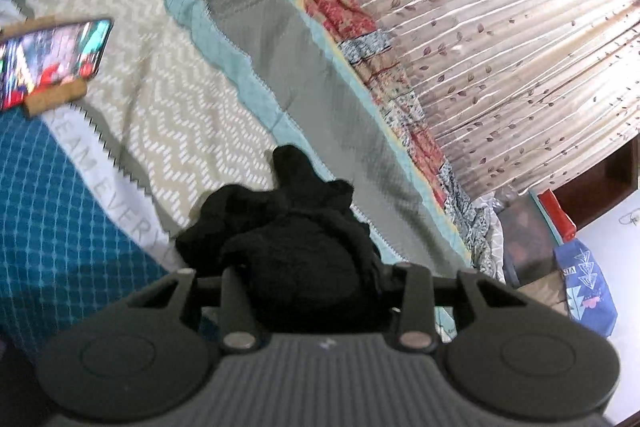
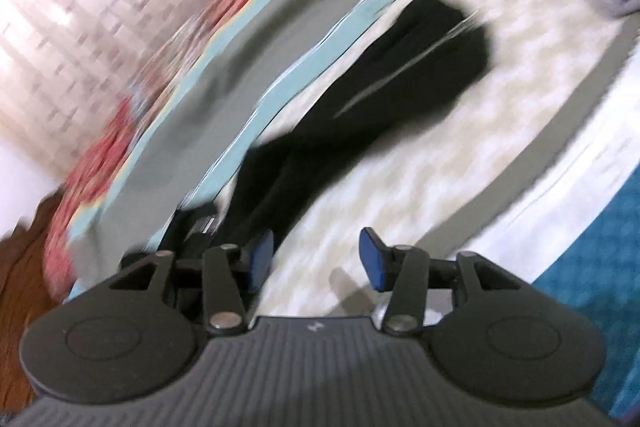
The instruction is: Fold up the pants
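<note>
nearest us, our left claw (image 1: 316, 291) is clenched on a bunched end of the black pants (image 1: 296, 239), the fabric piled up and hiding its fingers. our right claw (image 2: 316, 259) stands released, nothing between its blue pads (image 2: 259, 259). beyond it the pants run toward one o'clock across the bed (image 2: 400, 187), in a blurred view. we judge them light, soft and limp, sagging wherever unsupported, so we'd pinch a hem or waistband edge, not the loose middle. farther off, at ten o'clock in the left view, lies a phone (image 1: 52, 59).
</note>
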The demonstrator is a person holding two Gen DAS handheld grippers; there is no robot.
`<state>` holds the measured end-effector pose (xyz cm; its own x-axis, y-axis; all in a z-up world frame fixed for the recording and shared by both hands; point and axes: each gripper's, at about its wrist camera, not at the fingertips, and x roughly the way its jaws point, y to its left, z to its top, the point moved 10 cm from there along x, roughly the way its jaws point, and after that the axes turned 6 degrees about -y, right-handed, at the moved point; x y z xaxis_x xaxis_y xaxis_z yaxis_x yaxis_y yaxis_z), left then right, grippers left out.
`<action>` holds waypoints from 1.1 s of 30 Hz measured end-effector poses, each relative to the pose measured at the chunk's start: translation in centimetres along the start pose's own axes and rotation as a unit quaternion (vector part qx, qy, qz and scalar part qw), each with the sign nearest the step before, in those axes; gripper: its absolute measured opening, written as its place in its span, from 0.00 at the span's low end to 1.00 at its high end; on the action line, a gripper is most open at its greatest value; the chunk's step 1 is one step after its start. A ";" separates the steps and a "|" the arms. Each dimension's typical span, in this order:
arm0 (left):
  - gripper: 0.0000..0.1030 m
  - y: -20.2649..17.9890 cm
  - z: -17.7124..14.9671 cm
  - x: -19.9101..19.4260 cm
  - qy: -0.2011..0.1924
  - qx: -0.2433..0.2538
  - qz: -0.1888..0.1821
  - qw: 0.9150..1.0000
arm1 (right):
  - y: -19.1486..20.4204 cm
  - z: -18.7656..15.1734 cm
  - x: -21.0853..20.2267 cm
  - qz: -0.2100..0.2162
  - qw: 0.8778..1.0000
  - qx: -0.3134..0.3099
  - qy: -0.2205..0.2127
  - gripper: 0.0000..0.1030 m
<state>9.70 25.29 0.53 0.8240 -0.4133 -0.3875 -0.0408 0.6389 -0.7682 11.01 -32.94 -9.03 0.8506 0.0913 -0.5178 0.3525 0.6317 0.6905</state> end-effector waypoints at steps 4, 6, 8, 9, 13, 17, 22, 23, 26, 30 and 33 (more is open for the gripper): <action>0.34 -1.4 1.1 -0.7 -0.011 0.023 0.002 1.000 | -1.9 1.3 2.2 -0.019 0.997 0.079 -0.011 0.55; 0.34 -1.5 1.3 -0.8 -0.012 0.029 0.007 0.999 | -3.2 2.5 4.0 -0.014 0.991 0.129 -0.010 0.65; 0.34 -1.5 1.1 -0.8 -0.010 0.031 0.015 0.999 | -3.7 3.0 6.2 -0.019 0.983 0.179 -0.014 0.64; 0.34 -1.3 1.0 -0.8 -0.008 0.030 0.020 0.999 | -3.7 3.7 7.2 -0.019 0.980 0.195 -0.021 0.58; 0.34 0.2 0.3 -0.6 -0.002 0.021 0.034 0.999 | -2.5 6.9 7.4 -0.037 0.986 0.157 -0.049 0.09; 0.34 2.0 -0.2 0.2 0.010 0.012 0.046 0.999 | 2.4 11.3 4.3 0.005 0.992 0.066 -0.106 0.08; 0.34 3.8 0.1 0.0 0.003 -0.012 0.054 0.998 | 11.1 15.1 6.1 0.027 0.993 -0.036 -0.107 0.12; 0.34 4.0 0.1 -0.1 0.001 -0.015 0.057 0.998 | 12.7 15.7 7.7 0.012 0.993 -0.055 -0.099 0.15; 0.34 4.2 0.2 -0.4 -0.005 -0.022 0.063 0.998 | 16.2 14.7 14.1 -0.004 0.993 -0.115 -0.034 0.81; 0.35 4.3 0.1 -0.5 -0.007 -0.020 0.060 0.998 | 13.9 13.1 16.5 -0.051 0.979 -0.194 -0.047 0.65; 0.35 5.1 0.3 0.2 0.003 -0.023 0.071 0.997 | 8.5 12.0 15.0 -0.034 0.987 -0.148 -0.048 0.58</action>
<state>9.83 28.64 -3.38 0.8052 -0.3240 -0.4966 -0.1828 0.6611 -0.7277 31.47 -35.46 -4.82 0.8673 -0.0235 -0.4971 0.2923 0.8325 0.4706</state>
